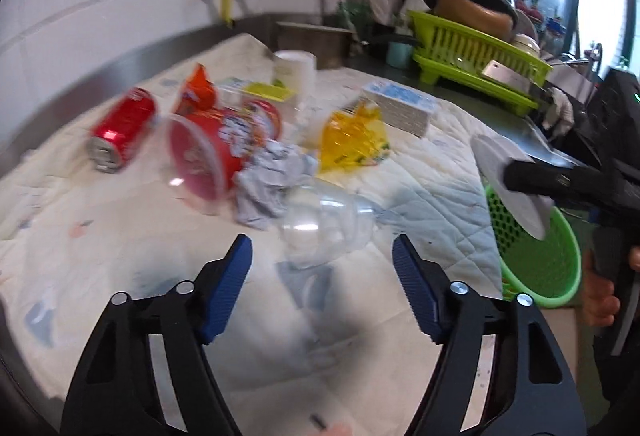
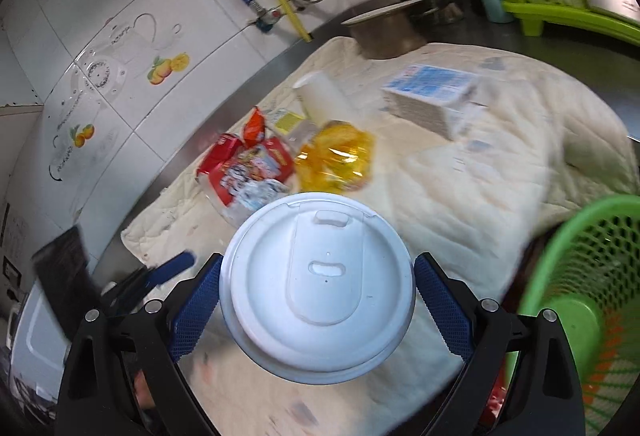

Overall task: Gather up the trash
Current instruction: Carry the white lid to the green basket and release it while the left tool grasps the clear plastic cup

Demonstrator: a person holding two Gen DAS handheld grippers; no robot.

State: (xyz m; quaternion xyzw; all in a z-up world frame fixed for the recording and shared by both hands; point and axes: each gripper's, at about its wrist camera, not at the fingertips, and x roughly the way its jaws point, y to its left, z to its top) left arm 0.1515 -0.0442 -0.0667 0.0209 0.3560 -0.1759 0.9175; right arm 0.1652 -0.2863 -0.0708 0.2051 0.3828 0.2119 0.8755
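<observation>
My left gripper is open above the quilted cloth, just short of a clear plastic bottle lying on its side. Beyond it lie a crumpled grey tissue, a red noodle cup, a red soda can, an orange snack bag and a yellow wrapper. My right gripper is shut on a white cup lid, held over the cloth beside the green mesh basket. In the left wrist view the lid hangs over the basket.
A white paper cup, a blue-and-white tissue pack and a yellow-green box sit farther back. A green dish rack with pots stands at the back right. A tiled wall with pipes runs behind.
</observation>
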